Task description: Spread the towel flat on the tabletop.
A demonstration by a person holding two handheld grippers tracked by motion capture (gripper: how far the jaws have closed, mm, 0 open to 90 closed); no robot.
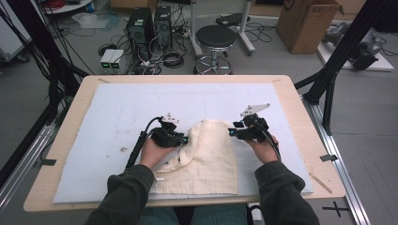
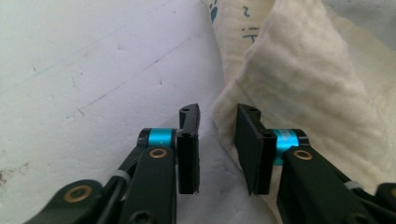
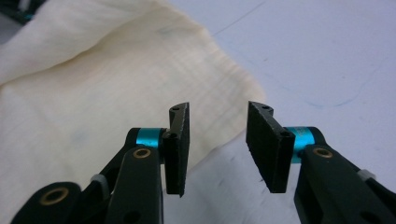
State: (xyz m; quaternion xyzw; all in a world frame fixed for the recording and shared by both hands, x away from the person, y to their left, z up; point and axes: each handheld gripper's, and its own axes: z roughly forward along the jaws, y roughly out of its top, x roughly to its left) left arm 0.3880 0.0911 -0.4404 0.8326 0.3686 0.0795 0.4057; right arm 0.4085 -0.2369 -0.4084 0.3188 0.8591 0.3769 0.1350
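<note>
Two risks stood out. At the left, the left gripper [image 2: 217,140] was open, its jaws apart with only the bunched edge of the cream cloth [image 1: 211,157] just ahead of them, grasping nothing; closing there might pinch several layers and drag the whole bundle. At the right, the right gripper [image 3: 219,140] was also released, its jaws straddling the cloth's thin edge above the white mat [image 1: 112,112]; a shallow bite could slip off. The cloth lay between both grippers, near the table's [image 1: 291,93] front edge

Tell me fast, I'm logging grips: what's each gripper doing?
Left gripper: open, cloth edge between its jaws, not pinched.
Right gripper: open, holding nothing, over the cloth's edge.
</note>
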